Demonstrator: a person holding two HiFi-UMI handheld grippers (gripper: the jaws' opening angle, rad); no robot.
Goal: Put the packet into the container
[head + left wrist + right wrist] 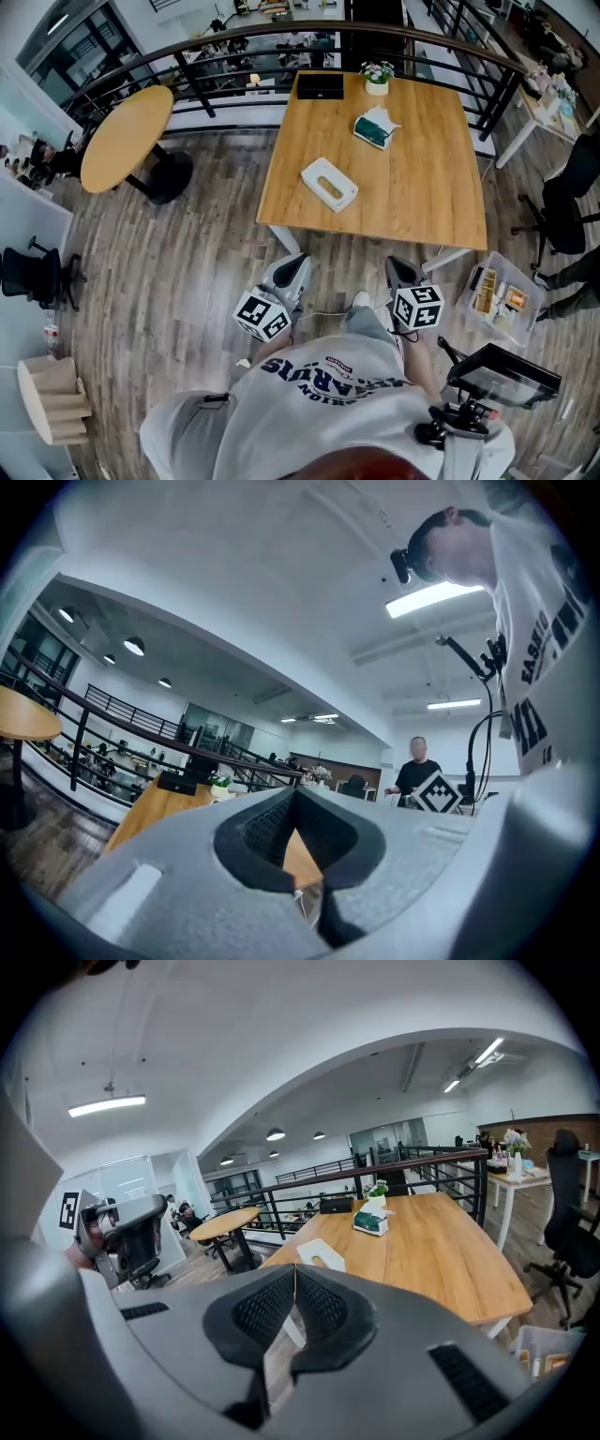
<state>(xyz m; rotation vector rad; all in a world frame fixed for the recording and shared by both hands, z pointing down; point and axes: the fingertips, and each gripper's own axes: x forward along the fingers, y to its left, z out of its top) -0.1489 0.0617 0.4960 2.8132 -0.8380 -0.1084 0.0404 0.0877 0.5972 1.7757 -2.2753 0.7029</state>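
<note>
The green tissue packet [375, 128] lies on the far half of the wooden counter [422, 187], near a small flower pot [377, 77] and a black box [320, 86]. The white container [329, 184] sits closer to me on the same counter, apart from the packet. My left tool [292, 269] and right tool [401, 272] are short of the counter's near edge, both closed with nothing between the jaws.
</note>
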